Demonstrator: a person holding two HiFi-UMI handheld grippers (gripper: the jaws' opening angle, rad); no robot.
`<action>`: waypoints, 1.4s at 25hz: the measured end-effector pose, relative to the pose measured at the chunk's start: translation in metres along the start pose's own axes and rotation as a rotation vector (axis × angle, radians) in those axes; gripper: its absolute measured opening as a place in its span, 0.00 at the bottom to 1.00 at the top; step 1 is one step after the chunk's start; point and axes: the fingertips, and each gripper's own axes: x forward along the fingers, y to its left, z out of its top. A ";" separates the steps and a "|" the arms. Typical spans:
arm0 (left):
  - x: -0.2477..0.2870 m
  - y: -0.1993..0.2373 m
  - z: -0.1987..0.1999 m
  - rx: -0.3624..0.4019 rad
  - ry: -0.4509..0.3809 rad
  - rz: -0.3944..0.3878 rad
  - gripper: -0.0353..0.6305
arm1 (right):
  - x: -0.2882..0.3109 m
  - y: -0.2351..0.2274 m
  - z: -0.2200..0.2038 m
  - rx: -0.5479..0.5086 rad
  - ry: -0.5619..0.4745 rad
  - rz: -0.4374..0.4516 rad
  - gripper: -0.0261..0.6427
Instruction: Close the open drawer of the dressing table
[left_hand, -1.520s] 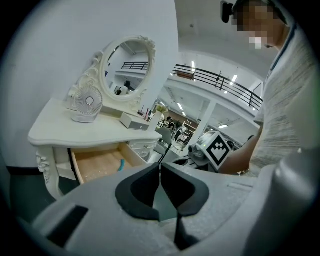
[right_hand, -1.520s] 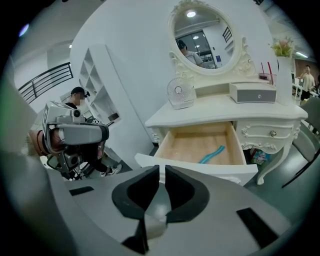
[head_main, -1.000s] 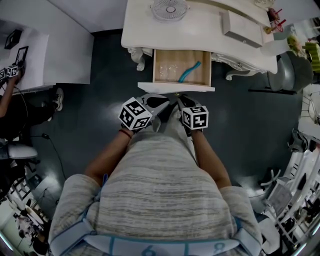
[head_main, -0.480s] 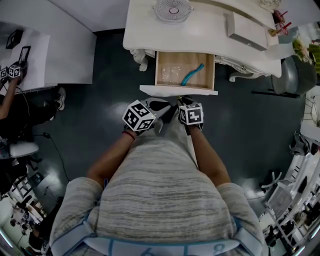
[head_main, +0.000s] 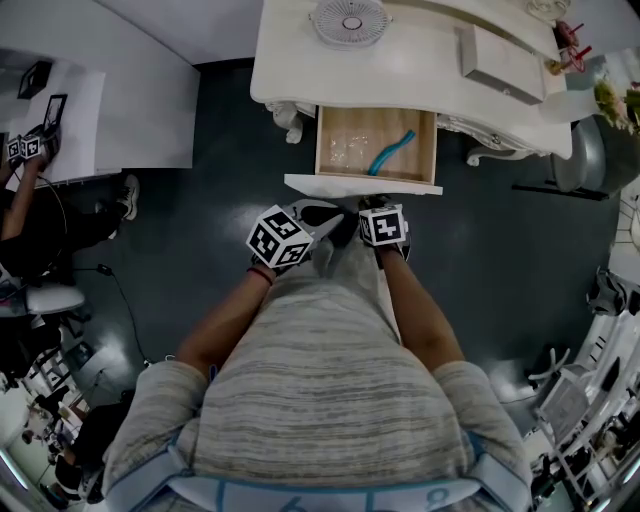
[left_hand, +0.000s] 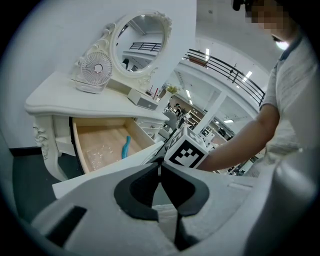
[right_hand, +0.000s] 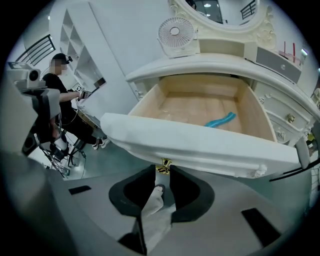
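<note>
Looking down from the head view, I see the drawer (head_main: 362, 184) of the white desk (head_main: 420, 70) standing open toward the person, with its wooden bottom visible. A curved turquoise object (right_hand: 220, 120) lies inside, toward the right side, and some small clear scraps (head_main: 345, 150) lie at the left. My right hand-held gripper (right_hand: 163, 172) is just under the front of the drawer, and its jaws are closed on the small gold knob (right_hand: 163, 166) in the middle of the lower edge. My left hand-held gripper (left_hand: 160, 169) is just beside the right one, in front of the drawer. Its jaws are pressed together with nothing between them. A small fan (head_main: 351, 20) stands on the desk top, beside an oval mirror (left_hand: 137, 45).
</note>
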 end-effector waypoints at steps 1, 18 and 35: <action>0.000 0.000 -0.001 -0.002 0.002 0.002 0.08 | 0.001 0.000 0.000 -0.006 0.003 -0.004 0.12; 0.005 0.011 -0.001 -0.034 0.006 0.030 0.08 | 0.011 -0.012 0.023 -0.022 0.007 -0.034 0.13; 0.026 0.034 0.024 -0.088 -0.029 0.057 0.08 | 0.027 -0.042 0.075 -0.027 0.002 -0.036 0.13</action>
